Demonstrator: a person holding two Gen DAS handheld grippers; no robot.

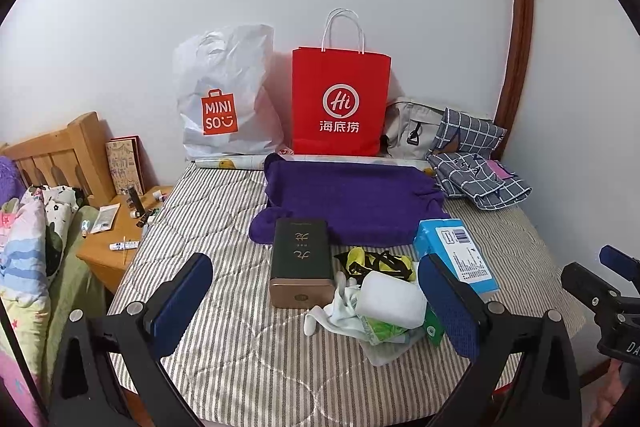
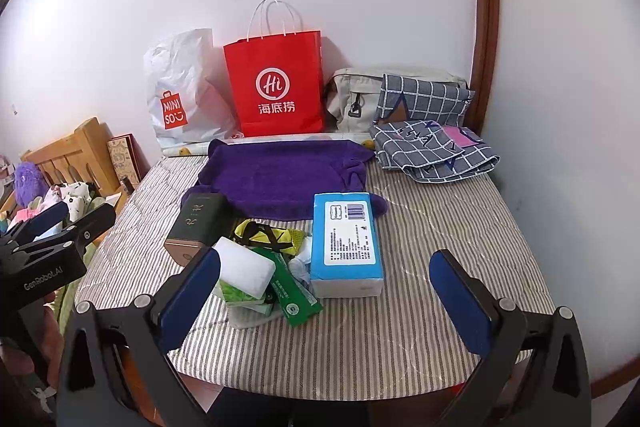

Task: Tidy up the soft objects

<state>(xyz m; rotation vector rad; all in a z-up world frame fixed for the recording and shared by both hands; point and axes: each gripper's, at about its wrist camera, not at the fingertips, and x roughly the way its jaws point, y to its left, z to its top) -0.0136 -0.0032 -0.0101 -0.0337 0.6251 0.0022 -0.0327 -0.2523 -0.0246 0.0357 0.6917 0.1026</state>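
Purple knitted cloth (image 2: pixel 280 175) lies spread flat on the striped mattress (image 2: pixel 440 227), with a loose heap of white foam sponge (image 2: pixel 244 265) and small soft bits (nothing sorted, I judge) before it. Left gripper (image 1: pixel 316 299) and right gripper (image 2: pixel 324 291) both gape wide, empty.

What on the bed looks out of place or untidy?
The small pile in front looks untidy: a white sponge, green packets and a yellow-black pouch lie heaped together. The purple towel is rumpled, one corner under the dark box.
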